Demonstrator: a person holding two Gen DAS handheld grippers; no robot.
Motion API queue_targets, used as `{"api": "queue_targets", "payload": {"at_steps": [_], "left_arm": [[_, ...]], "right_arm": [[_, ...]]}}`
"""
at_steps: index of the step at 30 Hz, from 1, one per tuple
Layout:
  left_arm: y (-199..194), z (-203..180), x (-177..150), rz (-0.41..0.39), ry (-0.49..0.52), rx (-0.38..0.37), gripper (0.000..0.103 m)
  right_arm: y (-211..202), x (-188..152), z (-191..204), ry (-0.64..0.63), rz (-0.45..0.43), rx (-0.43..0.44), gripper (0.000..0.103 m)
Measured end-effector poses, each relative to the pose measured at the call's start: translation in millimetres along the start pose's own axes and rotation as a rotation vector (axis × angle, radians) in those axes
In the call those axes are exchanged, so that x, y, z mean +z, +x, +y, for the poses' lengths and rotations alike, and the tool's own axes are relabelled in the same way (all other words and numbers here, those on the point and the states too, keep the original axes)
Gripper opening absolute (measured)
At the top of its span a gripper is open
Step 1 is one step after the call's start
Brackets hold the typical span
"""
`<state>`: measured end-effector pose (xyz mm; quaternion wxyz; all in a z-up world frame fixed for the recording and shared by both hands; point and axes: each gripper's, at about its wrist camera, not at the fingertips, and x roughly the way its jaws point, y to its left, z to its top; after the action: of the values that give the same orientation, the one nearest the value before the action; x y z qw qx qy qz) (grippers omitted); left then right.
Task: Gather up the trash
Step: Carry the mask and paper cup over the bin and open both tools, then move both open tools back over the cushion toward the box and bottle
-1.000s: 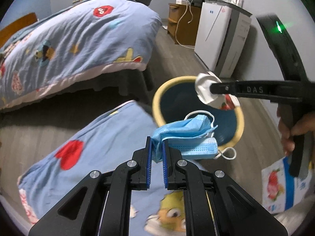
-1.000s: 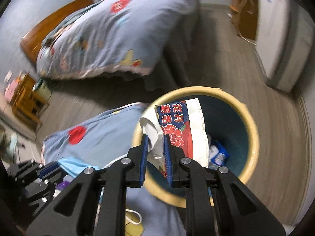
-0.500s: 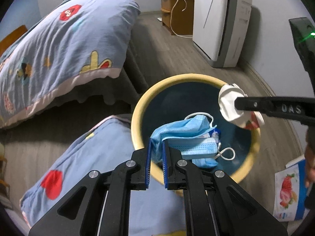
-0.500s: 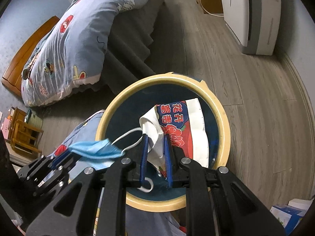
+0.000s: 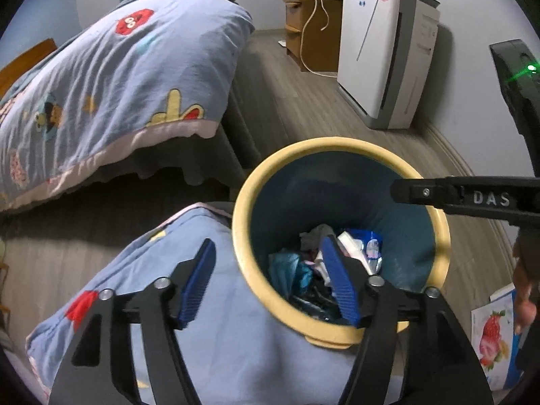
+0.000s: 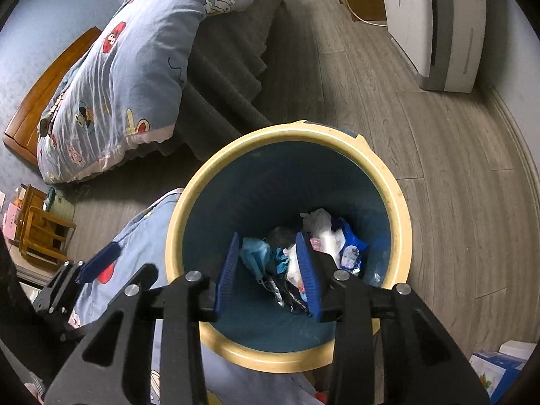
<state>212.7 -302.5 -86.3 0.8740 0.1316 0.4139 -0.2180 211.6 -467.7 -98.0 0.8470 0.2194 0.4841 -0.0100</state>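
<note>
We hold our left gripper [image 5: 270, 281] over the near edge of the trash bin [image 5: 341, 335]. Its blue pads [image 5: 197, 281] are spread wide apart and nothing is between them. One pad is above the blue cartoon blanket [image 5: 111, 270] that lies against the bin's left side, and the other pad is above the inside of the bin.

Our right gripper [image 6: 270, 271] is right above the trash bin [image 6: 287, 357] and looks down into it. Its blue pads [image 6: 226, 270] are wide apart too, and they hold nothing.

The trash is at the bottom of the bin. We see a blue face mask [image 6: 256, 253], a white crumpled wrapper [image 6: 320, 227] and a blue and white packet [image 6: 351, 249] lying in a pile on the dark blue bottom.

The bin has a yellow rim and stands on the gray wood floor [image 6: 455, 185]. A box with a strawberry picture [image 5: 491, 337] lies on the floor just right of the bin.

Farther away is a bed with a blue cartoon quilt [image 5: 101, 94]. A white air purifier [image 5: 384, 57] stands by the far wall, with a brown wooden cabinet [image 5: 310, 38] beside it.
</note>
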Motion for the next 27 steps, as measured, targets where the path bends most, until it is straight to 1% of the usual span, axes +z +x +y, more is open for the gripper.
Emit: {"api": "queue_targets", "payload": {"at_steps": [2,4,5,7,8,10,15,17,19,23,25,27], "left_arm": [[-6,3,-3,-0.005,-0.004,0.003,0.078],[-16,8,-8,-0.018,-0.009,0.007,0.083],[-21,10,-10,-0.020,-0.012,0.011,0.087],[-32,16,-16,-0.024,-0.016,0.032,0.091],[-39,20,-20,-0.028,-0.023,0.045,0.092],[-50,27,-25,-0.030,-0.040,0.055,0.093],[-90,46,-42,-0.043,-0.078,0.082,0.094],[-110,55,-50,-0.056,-0.088,0.099,0.095],[-127,62,-57,-0.062,-0.103,0.106,0.095],[-165,83,-78,-0.078,-0.137,0.129,0.096],[-183,95,-93,-0.082,-0.154,0.155,0.096],[-198,108,-109,-0.082,-0.169,0.187,0.096]], "right_arm": [[-2,0,2,-0.005,-0.006,-0.013,0.053],[-5,-1,4,-0.004,-0.009,-0.017,0.060],[-8,-1,6,-0.005,-0.012,-0.017,0.066],[-15,-2,10,-0.018,-0.026,-0.022,0.081],[-19,-2,11,-0.025,-0.033,-0.026,0.085],[-30,-3,16,-0.045,-0.054,-0.048,0.097],[-57,-10,30,-0.102,-0.096,-0.111,0.097],[-67,-17,39,-0.122,-0.105,-0.117,0.097],[-75,-25,49,-0.130,-0.106,-0.106,0.097],[-94,-40,75,-0.121,-0.128,-0.040,0.097],[-99,-50,93,-0.140,-0.131,-0.007,0.097],[-100,-61,112,-0.175,-0.127,0.004,0.097]]}}
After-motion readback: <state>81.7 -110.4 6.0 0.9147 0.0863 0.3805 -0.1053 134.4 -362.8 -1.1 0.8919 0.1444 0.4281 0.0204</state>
